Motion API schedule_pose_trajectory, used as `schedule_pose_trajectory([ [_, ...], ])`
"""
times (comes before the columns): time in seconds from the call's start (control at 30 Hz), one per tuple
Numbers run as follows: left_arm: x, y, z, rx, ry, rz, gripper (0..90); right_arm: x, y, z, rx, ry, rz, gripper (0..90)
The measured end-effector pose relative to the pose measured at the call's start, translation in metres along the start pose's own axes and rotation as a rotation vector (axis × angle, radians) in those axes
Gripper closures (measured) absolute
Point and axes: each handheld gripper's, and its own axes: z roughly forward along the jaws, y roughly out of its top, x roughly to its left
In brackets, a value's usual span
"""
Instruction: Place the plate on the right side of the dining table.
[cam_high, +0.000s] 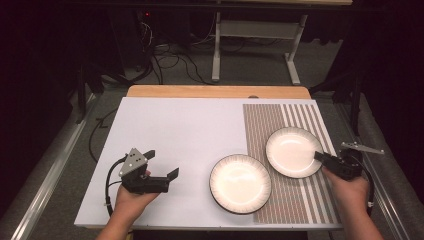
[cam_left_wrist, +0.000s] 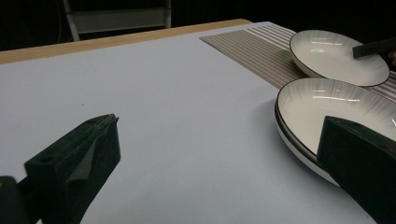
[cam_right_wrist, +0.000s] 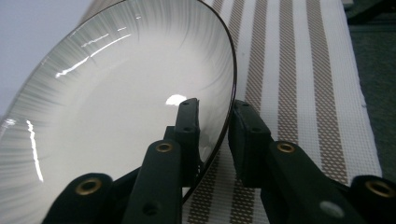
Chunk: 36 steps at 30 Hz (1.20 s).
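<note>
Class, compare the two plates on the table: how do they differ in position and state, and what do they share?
The far plate lies wholly on the striped mat; the near plate straddles the mat's edge, mostly on the white board. The right claw has its jaws on either side of the far plate's rim, while the near plate is untouched, the open left claw apart from it. Both are round, white, dark-rimmed and empty.

This looks like a lab or test room set up for recording. A bench (cam_high: 170, 130) under a white sheet stands among black curtains (cam_high: 45, 60), with loose cables (cam_high: 170, 62) across grey carpet (cam_high: 250, 65) and the metal legs of another table (cam_high: 255, 45) behind it.
</note>
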Motion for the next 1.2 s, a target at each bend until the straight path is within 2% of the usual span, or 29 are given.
schedule_pose_trajectory([
  [0.07,0.000,0.000,0.000,0.000,0.003,-0.004,0.3,-0.002,-0.002,0.003,0.020,-0.035,0.000,76.1],
  [0.17,-0.001,0.000,-0.001,-0.008,0.004,-0.004,0.4,-0.007,-0.005,0.005,0.014,-0.006,0.040,74.8],
  [0.27,-0.002,0.001,-0.003,-0.014,0.006,0.004,0.4,-0.005,-0.005,0.004,0.004,-0.018,0.006,68.1],
  [0.37,-0.002,0.001,-0.004,-0.018,0.009,0.009,0.4,-0.001,-0.005,-0.003,-0.032,-0.015,-0.017,60.6],
  [0.43,-0.002,0.000,-0.004,-0.017,0.008,0.005,0.4,0.003,-0.005,-0.010,-0.072,0.001,-0.044,54.5],
  [0.5,-0.002,-0.001,-0.004,-0.019,0.008,0.006,0.4,0.007,-0.005,-0.016,-0.116,0.040,-0.070,51.7],
  [0.53,-0.002,-0.001,-0.004,-0.018,0.008,0.007,0.3,0.011,-0.005,-0.020,-0.138,0.064,-0.091,49.1],
  [0.63,-0.003,-0.001,-0.003,-0.022,0.010,0.010,0.3,0.024,-0.004,-0.025,-0.153,0.089,-0.144,41.6],
  [0.7,-0.003,-0.001,-0.003,-0.019,0.011,0.015,0.3,0.036,-0.003,-0.028,-0.168,0.100,-0.195,35.6],
  [0.9,-0.005,-0.001,-0.005,-0.026,0.011,0.014,0.3,0.074,-0.004,-0.035,-0.208,0.165,-0.296,23.0],
  [1.0,-0.007,-0.001,-0.006,-0.033,0.008,0.015,0.3,0.089,-0.006,-0.039,-0.237,0.210,-0.312,18.6],
  [1.13,-0.007,-0.001,-0.006,-0.031,0.005,0.020,0.3,0.106,-0.008,-0.045,-0.266,0.242,-0.343,14.6],
  [1.2,-0.007,-0.001,-0.006,-0.030,0.003,0.025,0.2,0.115,-0.009,-0.048,-0.279,0.257,-0.358,6.7],
])
